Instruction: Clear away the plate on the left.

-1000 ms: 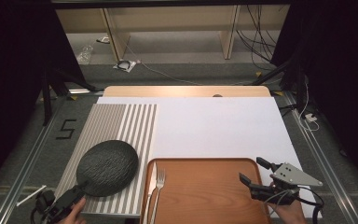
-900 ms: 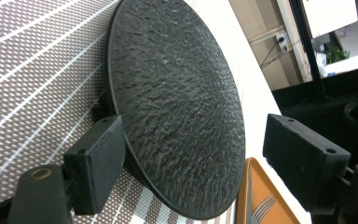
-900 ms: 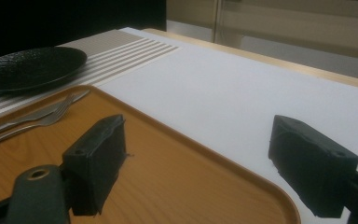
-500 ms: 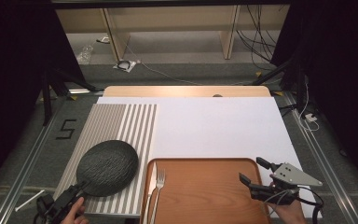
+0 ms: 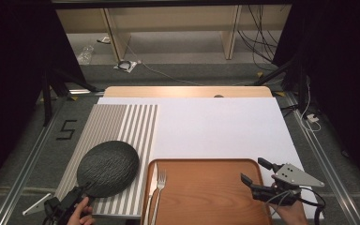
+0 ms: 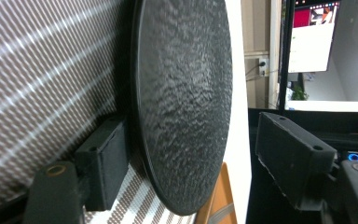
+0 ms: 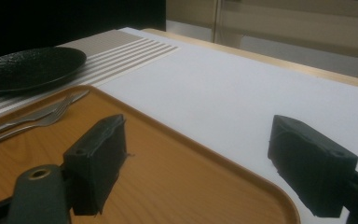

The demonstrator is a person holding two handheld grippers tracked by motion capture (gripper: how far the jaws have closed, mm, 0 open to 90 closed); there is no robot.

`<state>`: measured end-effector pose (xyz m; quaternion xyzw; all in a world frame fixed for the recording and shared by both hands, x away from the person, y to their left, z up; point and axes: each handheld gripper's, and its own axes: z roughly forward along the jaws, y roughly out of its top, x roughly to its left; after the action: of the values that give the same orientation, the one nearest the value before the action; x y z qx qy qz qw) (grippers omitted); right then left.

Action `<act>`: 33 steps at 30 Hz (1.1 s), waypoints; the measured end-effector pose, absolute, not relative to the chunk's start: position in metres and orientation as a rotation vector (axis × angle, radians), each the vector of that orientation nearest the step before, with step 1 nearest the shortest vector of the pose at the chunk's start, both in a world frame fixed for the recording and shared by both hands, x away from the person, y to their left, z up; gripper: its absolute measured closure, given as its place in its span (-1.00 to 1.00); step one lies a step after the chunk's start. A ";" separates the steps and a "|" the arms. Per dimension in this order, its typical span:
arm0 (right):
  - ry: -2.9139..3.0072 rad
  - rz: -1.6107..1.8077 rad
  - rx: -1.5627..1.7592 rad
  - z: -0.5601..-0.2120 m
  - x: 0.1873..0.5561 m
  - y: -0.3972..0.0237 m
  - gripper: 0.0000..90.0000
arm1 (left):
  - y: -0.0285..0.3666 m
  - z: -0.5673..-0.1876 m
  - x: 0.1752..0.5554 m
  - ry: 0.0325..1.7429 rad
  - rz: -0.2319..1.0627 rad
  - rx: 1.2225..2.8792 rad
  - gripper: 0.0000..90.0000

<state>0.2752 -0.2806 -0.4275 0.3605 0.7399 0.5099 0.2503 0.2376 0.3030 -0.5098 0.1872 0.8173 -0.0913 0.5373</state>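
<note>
The black plate (image 5: pixel 108 168) is lying on the near part of the striped placemat (image 5: pixel 122 126), at the left of the table, just left of the wooden tray (image 5: pixel 206 192). Compared with a second ago, the plate is sitting in much the same spot on the mat, and the left gripper (image 5: pixel 77 197) is staying at its near-left rim with hardly any shift. In the left gripper view the plate (image 6: pixel 182 102) is standing between the two jaws: one jaw is lying against the plate's underside on the mat side, while the other jaw is standing apart from the plate's top face, with a clear gap. The jaws have just been closing a little around the rim, yet they are not pressing on it from both sides, so the claw is still reading as open.

The right gripper (image 5: pixel 258 176) is hovering over the near-right corner of the tray, unchanged from the earlier frames, its jaws standing wide apart with nothing between them. A fork (image 5: pixel 159 187) and a knife (image 5: pixel 152 185) are lying side by side along the tray's left edge, as before. The white sheet (image 5: pixel 215 126) is covering the table beyond the tray.
</note>
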 end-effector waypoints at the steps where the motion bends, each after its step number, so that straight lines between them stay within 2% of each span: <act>1: 2.014 1.390 0.982 -0.428 0.275 -0.280 -0.55 | 0.301 -0.511 0.238 1.944 -0.224 0.442 -0.36; 8: 2.012 1.397 0.985 -0.428 0.276 -0.280 -0.55 | 0.292 -0.514 0.240 1.952 -0.235 0.409 -0.21; 15: 2.011 1.396 0.986 -0.427 0.275 -0.280 -0.55 | 0.288 -0.516 0.239 1.966 -0.204 0.385 0.05; 33: 2.016 1.398 0.982 -0.429 0.276 -0.279 -0.55 | 0.281 -0.526 0.245 1.974 -0.235 0.316 0.32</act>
<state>0.2763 -0.2789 -0.4286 0.3601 0.7392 0.5127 0.2470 0.2454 0.2806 -0.5260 0.1328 0.8287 -0.0987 0.5347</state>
